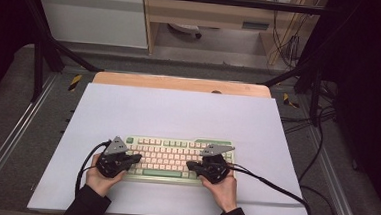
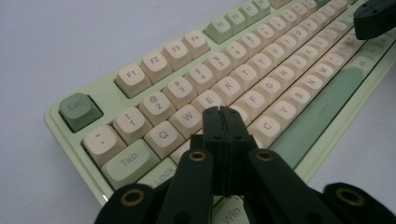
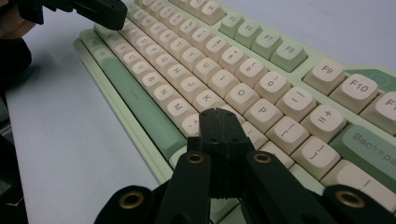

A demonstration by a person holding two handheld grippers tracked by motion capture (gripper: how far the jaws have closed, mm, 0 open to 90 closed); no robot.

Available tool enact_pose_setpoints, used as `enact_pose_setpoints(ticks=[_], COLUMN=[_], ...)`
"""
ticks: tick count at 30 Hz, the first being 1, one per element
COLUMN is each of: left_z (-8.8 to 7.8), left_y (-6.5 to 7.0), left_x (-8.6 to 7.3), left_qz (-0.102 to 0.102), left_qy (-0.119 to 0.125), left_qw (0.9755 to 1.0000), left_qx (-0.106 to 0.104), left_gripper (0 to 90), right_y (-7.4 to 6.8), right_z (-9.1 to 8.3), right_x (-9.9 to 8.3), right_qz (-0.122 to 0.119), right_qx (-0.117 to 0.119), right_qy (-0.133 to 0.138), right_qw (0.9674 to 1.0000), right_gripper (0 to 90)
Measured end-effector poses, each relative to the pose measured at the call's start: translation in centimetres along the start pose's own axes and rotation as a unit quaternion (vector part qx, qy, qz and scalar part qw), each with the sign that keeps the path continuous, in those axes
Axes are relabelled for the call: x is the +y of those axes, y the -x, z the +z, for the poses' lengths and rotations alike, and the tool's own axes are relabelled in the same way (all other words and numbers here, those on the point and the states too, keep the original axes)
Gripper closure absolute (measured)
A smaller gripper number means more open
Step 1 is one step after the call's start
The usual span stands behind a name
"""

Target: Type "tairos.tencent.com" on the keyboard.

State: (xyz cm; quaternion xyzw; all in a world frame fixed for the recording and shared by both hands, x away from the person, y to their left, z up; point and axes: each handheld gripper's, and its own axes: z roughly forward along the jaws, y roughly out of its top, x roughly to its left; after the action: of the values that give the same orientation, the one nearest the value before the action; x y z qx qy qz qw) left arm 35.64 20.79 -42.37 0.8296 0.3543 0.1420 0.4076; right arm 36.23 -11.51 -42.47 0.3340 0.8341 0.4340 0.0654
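I have the keyboard [image 1: 175, 158] lying in the lower middle of the high view, flat on the pale sheet covering the surface [image 1: 178, 112]. My left gripper [image 1: 136, 159] sits over its left end and my right gripper [image 1: 190, 164] over its right end, tips turned toward each other. In the left gripper view the fingers [image 2: 215, 126] are pressed tight together with nothing between them, tips low over the letter rows near the S and D keys, at bottom centre. In the right gripper view the fingers [image 3: 212, 128] are likewise closed flat on each other, empty, tips over the keys just right of M and below P. The green spacebar [image 3: 135, 100] runs toward the upper left there.
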Motion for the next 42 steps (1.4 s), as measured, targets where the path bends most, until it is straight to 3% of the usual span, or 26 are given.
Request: enact_pose_setpoints(ticks=[30,42], left_z=[-0.1,-0.1], left_y=[0.0,0.1], left_x=[0.1,0.1], left_qz=[0.001,0.001], left_qy=[0.002,0.004], left_qw=[1.0,1.0], left_qx=[0.001,0.001], left_gripper=[90.0,90.0], right_y=[0.0,0.1], right_z=[1.2,-0.2], right_x=[-0.6,0.0], right_qz=[-0.003,-0.009], right_qx=[0.003,-0.009], right_qy=[-0.007,0.003], right_qw=[1.0,0.9999], right_gripper=[90.0,90.0])
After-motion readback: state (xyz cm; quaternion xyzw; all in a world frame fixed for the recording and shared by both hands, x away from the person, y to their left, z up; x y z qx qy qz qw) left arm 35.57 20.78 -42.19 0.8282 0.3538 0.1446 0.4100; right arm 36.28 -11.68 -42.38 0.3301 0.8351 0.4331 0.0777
